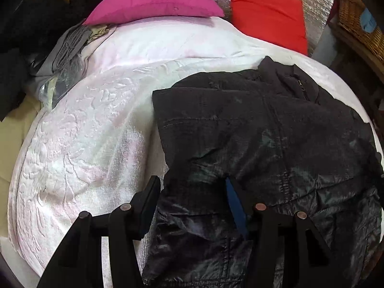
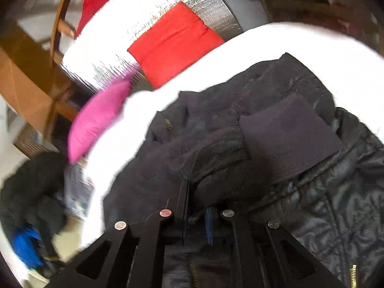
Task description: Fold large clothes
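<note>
Bedding first: the white quilt (image 1: 96, 124) spreads across the whole bed, with a pink pillow (image 1: 153, 2) and a red cushion (image 1: 268, 12) at its far end. On the quilt's right half lies the black quilted jacket (image 1: 264, 124), collar end away from the person, hem end near, so its long axis runs straight out from both hands. The left gripper (image 1: 192, 192) stands half spread over the jacket's near left edge, shiny fabric bunched between the fingers; whether the pads press it I cannot tell. The right gripper (image 2: 195, 206) sits further up near the ribbed cuff (image 2: 288, 139), jaws drawn close on a fold of dark cloth, though blur makes the pinch look only probable. Judged so, the right hand leads the fold.
</note>
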